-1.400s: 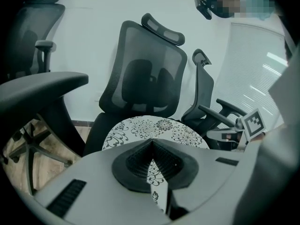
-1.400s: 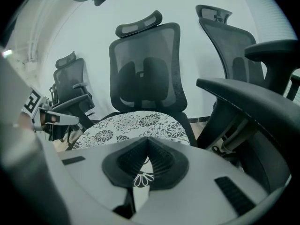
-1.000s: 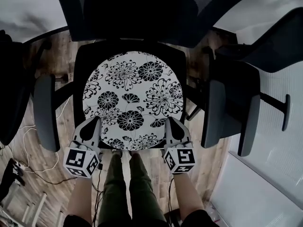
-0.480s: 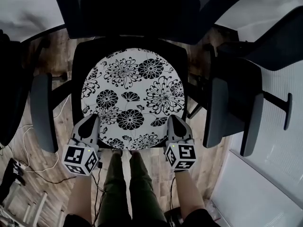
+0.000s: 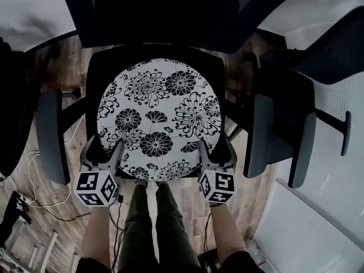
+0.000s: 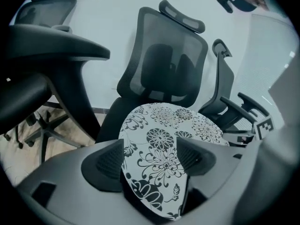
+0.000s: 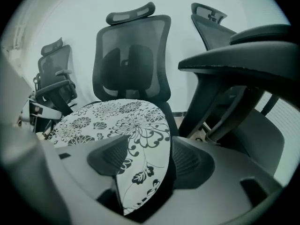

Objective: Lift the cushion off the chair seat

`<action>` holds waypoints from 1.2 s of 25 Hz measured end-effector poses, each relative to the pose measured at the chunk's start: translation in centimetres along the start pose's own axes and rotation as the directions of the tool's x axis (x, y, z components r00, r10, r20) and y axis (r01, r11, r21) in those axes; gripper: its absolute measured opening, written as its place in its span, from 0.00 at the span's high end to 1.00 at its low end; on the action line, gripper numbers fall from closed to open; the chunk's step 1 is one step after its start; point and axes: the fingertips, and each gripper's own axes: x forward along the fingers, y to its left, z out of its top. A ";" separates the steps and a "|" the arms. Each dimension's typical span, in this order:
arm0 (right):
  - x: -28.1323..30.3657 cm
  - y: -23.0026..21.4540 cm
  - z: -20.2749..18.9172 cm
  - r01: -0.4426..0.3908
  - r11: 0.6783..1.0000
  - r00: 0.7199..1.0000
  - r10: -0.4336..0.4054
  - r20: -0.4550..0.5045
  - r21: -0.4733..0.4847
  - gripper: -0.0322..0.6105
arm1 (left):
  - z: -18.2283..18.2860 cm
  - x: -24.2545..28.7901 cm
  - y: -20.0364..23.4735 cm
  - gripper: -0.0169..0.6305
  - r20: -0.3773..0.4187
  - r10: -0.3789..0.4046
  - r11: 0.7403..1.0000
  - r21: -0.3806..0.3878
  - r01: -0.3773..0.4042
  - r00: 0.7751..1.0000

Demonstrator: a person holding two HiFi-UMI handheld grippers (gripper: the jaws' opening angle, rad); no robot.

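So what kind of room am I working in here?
Most likely an office or meeting room: several mesh-back office chairs with headrests stand close together on a wood-plank floor, with loose cables trailing across it.

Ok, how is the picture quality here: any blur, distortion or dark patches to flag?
Head view: sharp and evenly lit, muted colour, but the chair back is near black with little detail. Left gripper view: heavy fisheye with black corners, cushion pattern crisp. Right gripper view: same fisheye, bowing the armrest; the pale wall looks washed out.
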 end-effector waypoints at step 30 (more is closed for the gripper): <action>1.9 0.0 -3.5 -0.050 0.995 0.987 0.062 -0.146 0.082 0.50 | -3.9 2.4 2.2 0.45 -0.204 0.065 0.997 -0.023 -0.071 0.977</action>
